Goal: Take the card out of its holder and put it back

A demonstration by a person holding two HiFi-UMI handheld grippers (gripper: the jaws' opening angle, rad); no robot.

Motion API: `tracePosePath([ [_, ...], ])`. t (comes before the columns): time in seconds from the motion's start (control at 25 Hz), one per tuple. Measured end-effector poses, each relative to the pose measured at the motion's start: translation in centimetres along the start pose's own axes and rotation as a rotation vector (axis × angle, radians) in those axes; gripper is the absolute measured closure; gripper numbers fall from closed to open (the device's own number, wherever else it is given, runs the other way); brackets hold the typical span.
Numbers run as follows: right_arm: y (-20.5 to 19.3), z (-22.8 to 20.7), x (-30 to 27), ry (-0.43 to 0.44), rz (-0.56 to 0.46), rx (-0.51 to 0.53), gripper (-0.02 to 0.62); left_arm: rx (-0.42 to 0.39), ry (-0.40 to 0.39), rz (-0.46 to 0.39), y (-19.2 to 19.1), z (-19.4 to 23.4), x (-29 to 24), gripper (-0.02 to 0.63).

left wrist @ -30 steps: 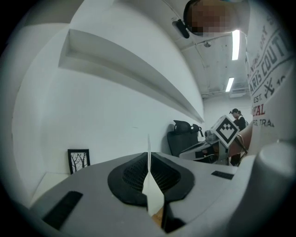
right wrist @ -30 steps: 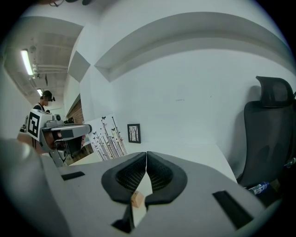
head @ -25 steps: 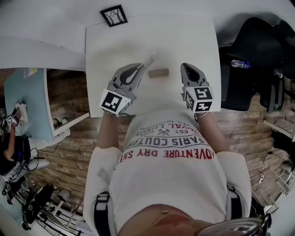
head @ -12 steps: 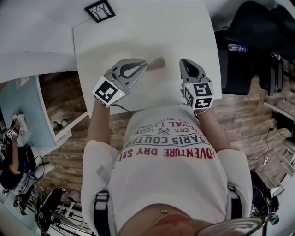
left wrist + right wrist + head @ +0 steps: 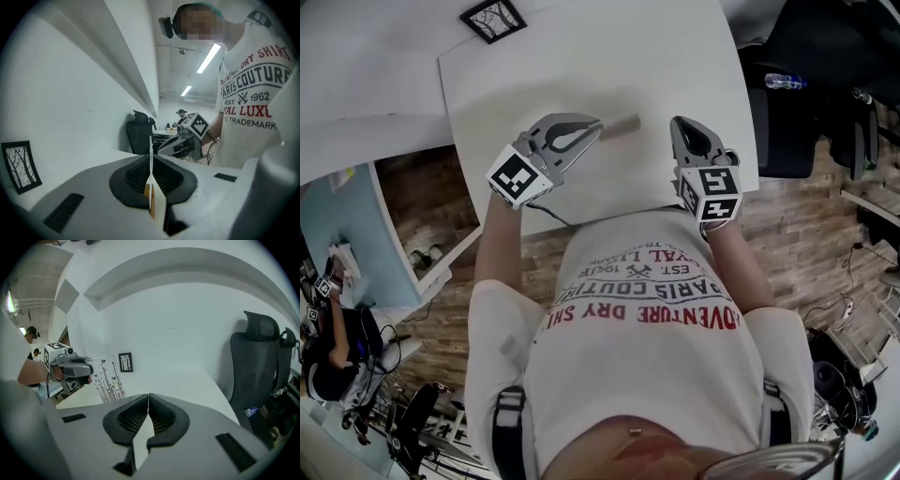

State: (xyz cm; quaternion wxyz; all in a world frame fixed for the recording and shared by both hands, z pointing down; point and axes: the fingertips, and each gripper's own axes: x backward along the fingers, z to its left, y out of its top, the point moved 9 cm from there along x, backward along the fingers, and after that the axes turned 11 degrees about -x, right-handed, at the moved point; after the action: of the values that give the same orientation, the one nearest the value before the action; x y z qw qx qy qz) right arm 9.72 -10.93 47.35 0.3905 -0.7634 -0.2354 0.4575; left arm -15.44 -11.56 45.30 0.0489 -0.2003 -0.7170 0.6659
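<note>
Head view is kinda useless for the card point(image 5: 107, 378) itself. From up there I mostly see the little wooden holder point(image 5: 624, 127), blurry, on the white table point(image 5: 675, 56), right at the tip of the left claw point(image 5: 150, 157). The left gripper view sorts it out: that claw is clamped on the card, which shows only as a thin white edge standing up between the pads.

The right gripper view is the only one showing the card's face, with its stems and butterflies. It sticks out from the left claw and is tilted a bit. Its bottom edge is hidden behind the right gripper's own body, so I can't tell if it's in the holder's slot or not.

The right claw point(image 5: 148, 396) has its pads pressed together with nothing between them, and sits off to the side of the holder.

Other stuff: a small black picture frame point(image 5: 492, 19) at the far corner of the table, a black chair point(image 5: 255, 362) off the right side, and a water bottle point(image 5: 786, 82) lying by it.
</note>
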Motion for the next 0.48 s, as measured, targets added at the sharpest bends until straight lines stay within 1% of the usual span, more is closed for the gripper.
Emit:
tracePosePath([
  [0.24, -0.20, 0.77, 0.20, 0.000, 0.001, -0.005, 0.569, 0.007, -0.029, 0.021, -0.34, -0.18, -0.43, 0.569],
  [0.48, -0.33, 0.59, 0.23, -0.009, 0.004, -0.003, 0.569, 0.010, -0.034, 0.020, -0.98, -0.01, -0.63, 0.569],
])
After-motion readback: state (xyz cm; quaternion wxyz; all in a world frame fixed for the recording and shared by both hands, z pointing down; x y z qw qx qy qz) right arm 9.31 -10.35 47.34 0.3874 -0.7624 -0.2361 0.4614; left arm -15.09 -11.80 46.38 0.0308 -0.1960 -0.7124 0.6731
